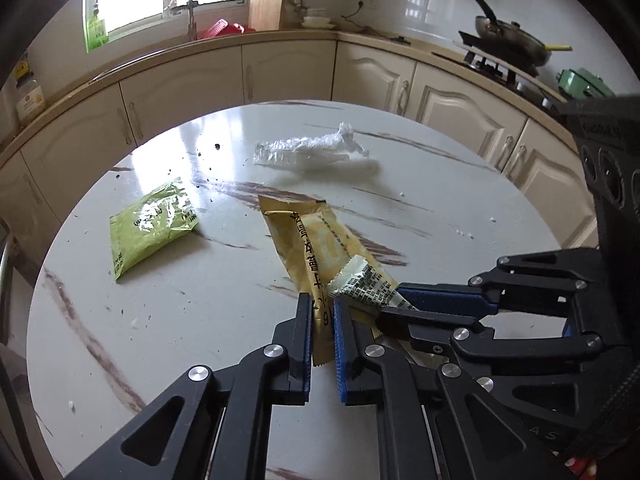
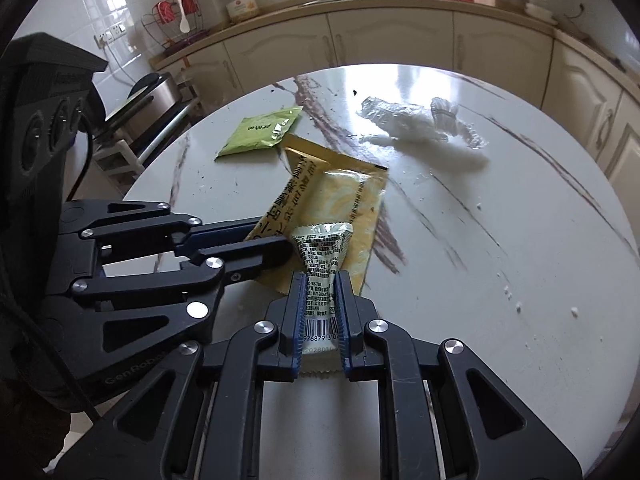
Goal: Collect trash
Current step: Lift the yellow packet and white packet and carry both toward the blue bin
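A yellow snack wrapper [image 1: 304,232] [image 2: 340,200] lies on the round marble table [image 1: 180,320] [image 2: 480,280], its near end lifted. My left gripper [image 1: 322,312] [image 2: 276,236] is shut on that near end. My right gripper [image 2: 321,280] [image 1: 390,302] comes in right beside it and is shut on a small white printed wrapper [image 2: 322,248] [image 1: 368,280] with a barcode, which hangs over the yellow one. A green packet [image 1: 152,224] [image 2: 260,130] lies flat to the left. Crumpled clear plastic [image 1: 312,152] [image 2: 408,120] sits at the far side.
Crumbs and dark specks [image 1: 218,146] dot the tabletop. Cream kitchen cabinets [image 1: 288,72] curve behind the table, with a sink tap [image 1: 191,12] and a pan on the stove [image 1: 512,40]. A metal rack [image 2: 160,112] stands left of the table.
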A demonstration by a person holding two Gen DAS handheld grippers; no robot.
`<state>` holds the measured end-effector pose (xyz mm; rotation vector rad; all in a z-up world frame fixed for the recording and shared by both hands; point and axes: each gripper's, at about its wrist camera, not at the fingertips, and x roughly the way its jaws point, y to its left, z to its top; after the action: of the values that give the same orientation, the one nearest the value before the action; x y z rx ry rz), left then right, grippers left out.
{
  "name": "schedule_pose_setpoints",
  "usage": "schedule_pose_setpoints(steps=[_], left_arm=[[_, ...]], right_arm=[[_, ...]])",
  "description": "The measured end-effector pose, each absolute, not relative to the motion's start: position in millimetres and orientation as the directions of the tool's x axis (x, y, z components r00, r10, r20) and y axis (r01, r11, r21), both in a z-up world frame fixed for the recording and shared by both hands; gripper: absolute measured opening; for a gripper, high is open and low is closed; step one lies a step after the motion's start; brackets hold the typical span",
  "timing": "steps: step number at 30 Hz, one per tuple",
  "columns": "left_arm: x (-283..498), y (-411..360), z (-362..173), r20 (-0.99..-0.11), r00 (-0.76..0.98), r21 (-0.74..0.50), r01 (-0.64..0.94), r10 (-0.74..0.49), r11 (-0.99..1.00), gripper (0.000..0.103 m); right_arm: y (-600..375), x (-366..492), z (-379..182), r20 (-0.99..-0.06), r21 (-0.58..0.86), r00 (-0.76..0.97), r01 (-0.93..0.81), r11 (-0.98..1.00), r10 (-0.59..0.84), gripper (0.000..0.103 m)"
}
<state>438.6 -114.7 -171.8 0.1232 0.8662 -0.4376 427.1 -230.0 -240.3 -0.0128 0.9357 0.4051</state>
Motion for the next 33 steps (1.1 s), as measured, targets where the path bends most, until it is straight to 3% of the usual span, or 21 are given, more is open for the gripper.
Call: schedule_pose_setpoints(steps=[12,24,30,33], left_arm=[[338,-77,-143,-0.697,0.599,-0.104,0.459,-0.394,0.882,0.002],[233,8,-126,-0.639,0.616,-0.245,0.405,-0.461,0.881,0.001],[210,46,-125,-0.609,0.64,-0.296,0.365,-0.469,0.883,0.001],[213,45,-138,-0.64,0.613,-0.284,0.372,-0.464,0.884,0.002]], right_arm=[[-223,375,-216,-0.732,0.206,0.574,-0.326,0.923,0.366,0.013],[-181,314,-209,-0.701,0.225,0.58,-0.373,0.9,0.415,0.013],[-166,303,-206,-0.689,0.237,0.58,-0.386,0.892,0.434,0.013],[-161,301,-212,-0.699,0.239,0.57,-0.382,0.892,0.432,0.013]])
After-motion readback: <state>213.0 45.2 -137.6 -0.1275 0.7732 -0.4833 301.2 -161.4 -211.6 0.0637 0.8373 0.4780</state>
